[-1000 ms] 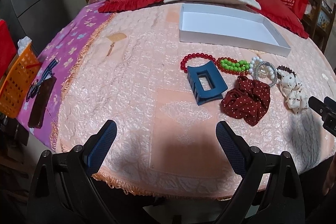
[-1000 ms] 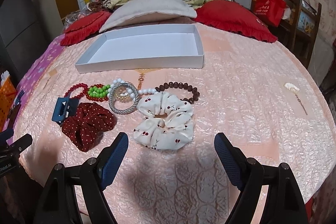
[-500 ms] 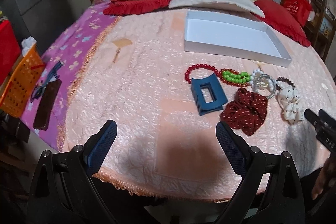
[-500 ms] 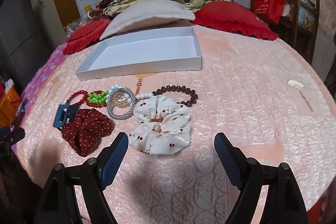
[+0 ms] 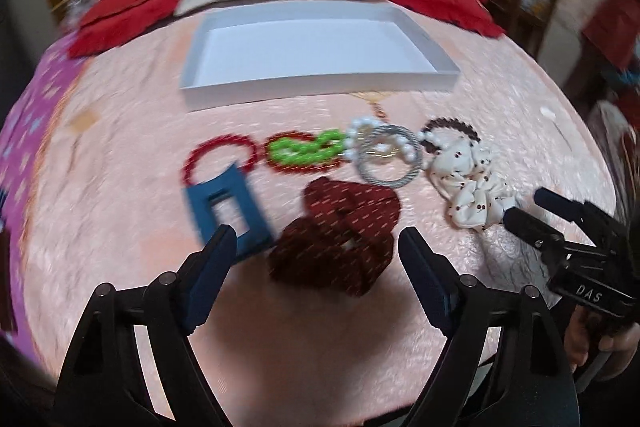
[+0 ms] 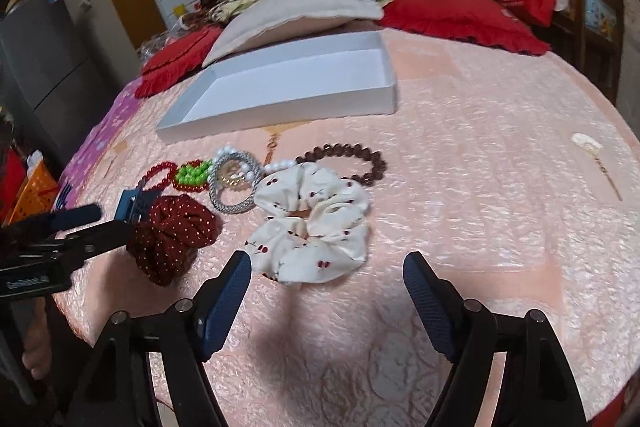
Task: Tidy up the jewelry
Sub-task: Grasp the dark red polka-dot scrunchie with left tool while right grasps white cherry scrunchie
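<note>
Judging by how the claws stand, the step in hand is a first pick: nothing lies in the white tray (image 5: pixel 312 83) yet, and all the jewelry sits in a loose row on the peach bedspread (image 6: pixel 480 187) on the near side of that tray.

Going left to right along the row: the blue hair clip (image 5: pixel 228 211) overlaps the red bead bracelet (image 5: pixel 218 157); next the green bead bracelet (image 5: pixel 308 151), then the silver bangle (image 5: pixel 388 163) tangled with the white pearl bracelet (image 5: pixel 362 131), with the dark red dotted scrunchie (image 5: pixel 340 235) on the side of them away from the tray; last the cream cherry scrunchie (image 6: pixel 316 223) lying over the brown bead bracelet (image 6: pixel 348 159).

The left claw (image 5: pixel 316 255) is spread wide and holds nothing; the dark red scrunchie lies just ahead, between its fingers, and the clip touches its left fingertip in view. To do this well, I would centre on the scrunchie alone, keep clear of the clip, and close on the thick fold.

The right claw (image 6: pixel 326 279) is also wide and empty, the cream scrunchie just ahead of its left finger. Lifting it slowly should avoid dragging the brown beads
</note>
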The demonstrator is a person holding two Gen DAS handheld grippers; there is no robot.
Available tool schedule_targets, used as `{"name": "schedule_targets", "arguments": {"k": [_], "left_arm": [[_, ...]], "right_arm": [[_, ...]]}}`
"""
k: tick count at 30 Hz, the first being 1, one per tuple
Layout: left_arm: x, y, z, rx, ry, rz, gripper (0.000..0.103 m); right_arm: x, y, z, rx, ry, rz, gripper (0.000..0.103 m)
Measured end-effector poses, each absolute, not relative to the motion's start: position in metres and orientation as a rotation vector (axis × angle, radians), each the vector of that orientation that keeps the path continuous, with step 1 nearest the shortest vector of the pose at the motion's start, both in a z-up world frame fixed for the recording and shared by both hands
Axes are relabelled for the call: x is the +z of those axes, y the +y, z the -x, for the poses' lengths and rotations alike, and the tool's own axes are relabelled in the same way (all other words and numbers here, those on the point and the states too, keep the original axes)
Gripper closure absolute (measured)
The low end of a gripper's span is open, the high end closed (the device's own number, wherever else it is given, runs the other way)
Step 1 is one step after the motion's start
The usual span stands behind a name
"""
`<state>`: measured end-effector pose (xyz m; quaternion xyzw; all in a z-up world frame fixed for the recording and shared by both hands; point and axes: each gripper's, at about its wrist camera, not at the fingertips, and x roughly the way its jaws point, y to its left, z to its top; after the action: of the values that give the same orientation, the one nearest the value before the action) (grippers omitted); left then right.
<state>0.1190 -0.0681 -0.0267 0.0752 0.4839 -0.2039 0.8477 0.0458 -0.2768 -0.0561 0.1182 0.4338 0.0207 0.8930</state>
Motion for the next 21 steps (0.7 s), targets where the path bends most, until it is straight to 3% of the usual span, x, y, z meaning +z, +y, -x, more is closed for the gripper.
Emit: {"name": "schedule_targets", "arguments": {"k": [11,13,14,16,17,21], "left_arm": [[-0.061,-0.101,-0.13,-0.481,1.046,-0.308,0.02],[-0.066,-0.107,-0.13,-0.476,1.034,-0.344,0.033],[-0.069,-0.109,-0.13,-0.47,1.044,-0.364,0.05],[-0.071,-0.108,-0.133,-0.481,1.065,-0.331,0.069],[-0.07,-0.108,-0.133,-0.476,1.074,-0.32,0.084],[-0.061,-0.101,-0.128,-0.445,1.069,-0.294,0.086]], "right_arm": [[-0.072,-0.279,-0.079,0.074,0.94,-0.252,0.026],[-0.074,-0.278,-0.083,0.074,0.943,-0.244,0.028],[-0.074,-0.277,-0.085,0.075,0.945,-0.238,0.034],[-0.077,-0.274,-0.089,0.073,0.955,-0.227,0.04],[-0.078,-0.273,-0.089,0.073,0.957,-0.226,0.05],[-0.079,-0.269,-0.088,0.088,0.957,-0.22,0.074]]}}
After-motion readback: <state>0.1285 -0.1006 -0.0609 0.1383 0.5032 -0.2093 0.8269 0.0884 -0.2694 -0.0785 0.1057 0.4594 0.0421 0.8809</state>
